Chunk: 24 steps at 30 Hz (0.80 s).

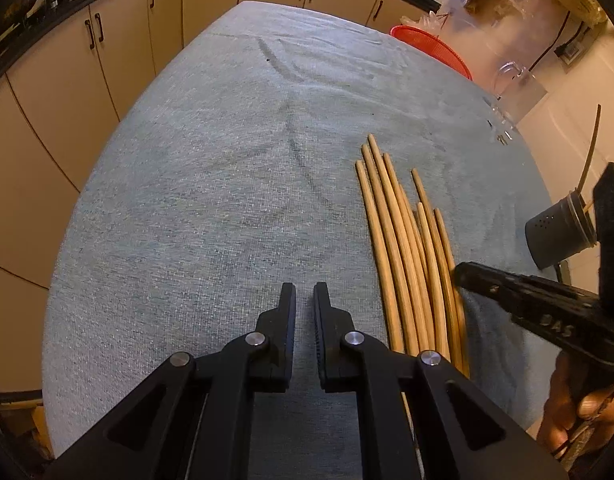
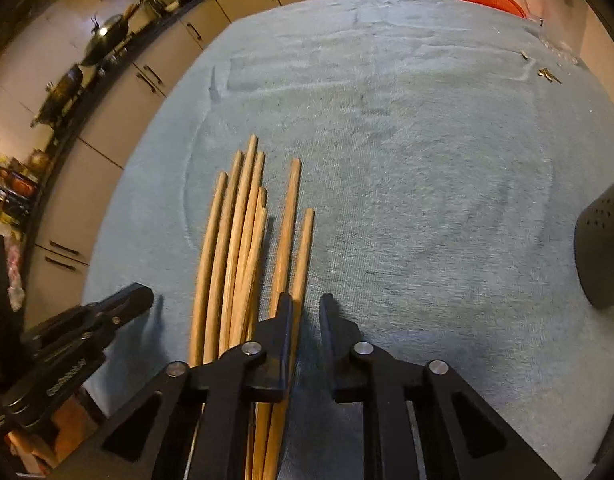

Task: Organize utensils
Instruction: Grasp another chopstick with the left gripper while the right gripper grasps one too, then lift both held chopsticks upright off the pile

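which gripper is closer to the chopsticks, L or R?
Right. The right gripper is over the chopsticks at their near ends; the left gripper hangs over bare cloth beside them.

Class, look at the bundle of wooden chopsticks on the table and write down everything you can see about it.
The chopsticks are plain, light-brown wooden sticks, about eight of them, round and tapering to blunt tips. They lie flat on the teal cloth, roughly parallel, tips staggered; six bunch together and two lie slightly apart on the side of the right tool. That tool's fingertip overlaps the outermost stick; whether it grips it is unclear. The near ends are hidden.
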Tool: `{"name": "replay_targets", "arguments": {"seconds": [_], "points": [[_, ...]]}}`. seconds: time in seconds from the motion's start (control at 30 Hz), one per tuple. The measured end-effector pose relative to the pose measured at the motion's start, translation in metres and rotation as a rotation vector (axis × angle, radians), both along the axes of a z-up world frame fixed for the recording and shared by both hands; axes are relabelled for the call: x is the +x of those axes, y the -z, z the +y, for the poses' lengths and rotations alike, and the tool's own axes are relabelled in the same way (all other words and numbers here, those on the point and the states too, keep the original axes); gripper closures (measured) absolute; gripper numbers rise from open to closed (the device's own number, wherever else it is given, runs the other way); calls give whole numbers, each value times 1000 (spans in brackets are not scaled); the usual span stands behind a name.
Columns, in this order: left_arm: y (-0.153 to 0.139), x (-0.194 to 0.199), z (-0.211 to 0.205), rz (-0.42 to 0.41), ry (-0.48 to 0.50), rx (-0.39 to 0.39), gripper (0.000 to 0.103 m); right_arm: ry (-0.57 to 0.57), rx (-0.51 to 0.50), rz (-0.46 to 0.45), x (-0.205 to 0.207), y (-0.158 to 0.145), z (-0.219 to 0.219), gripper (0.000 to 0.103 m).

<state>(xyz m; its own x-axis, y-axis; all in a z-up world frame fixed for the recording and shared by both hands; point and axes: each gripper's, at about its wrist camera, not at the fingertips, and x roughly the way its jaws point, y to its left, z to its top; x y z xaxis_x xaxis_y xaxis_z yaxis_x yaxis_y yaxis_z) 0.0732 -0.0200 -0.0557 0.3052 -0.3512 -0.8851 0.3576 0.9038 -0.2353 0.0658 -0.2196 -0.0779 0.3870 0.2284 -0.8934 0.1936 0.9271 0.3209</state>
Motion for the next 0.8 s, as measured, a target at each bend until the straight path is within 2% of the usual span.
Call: {"name": "replay_targets", "arguments": {"seconds": [0.1,0.3,0.37,0.47,0.8], "points": [[-1,1,1,5,7,-4,95,-12,-76,12,6,-1,8,93],[-10,6,-9,11,26,-16,95,-38,-177,29,9,-2,7,94],[-14,8,-18,21,42,-23,92,-16,-181,27,6,-1,-5,94],[-13,14,-33,49,53,-23,83,18,-175,17,0,-1,-20,94],[3,32,-63,93,19,59,83,33,-111,-9,-13,2,-38,94]]}}
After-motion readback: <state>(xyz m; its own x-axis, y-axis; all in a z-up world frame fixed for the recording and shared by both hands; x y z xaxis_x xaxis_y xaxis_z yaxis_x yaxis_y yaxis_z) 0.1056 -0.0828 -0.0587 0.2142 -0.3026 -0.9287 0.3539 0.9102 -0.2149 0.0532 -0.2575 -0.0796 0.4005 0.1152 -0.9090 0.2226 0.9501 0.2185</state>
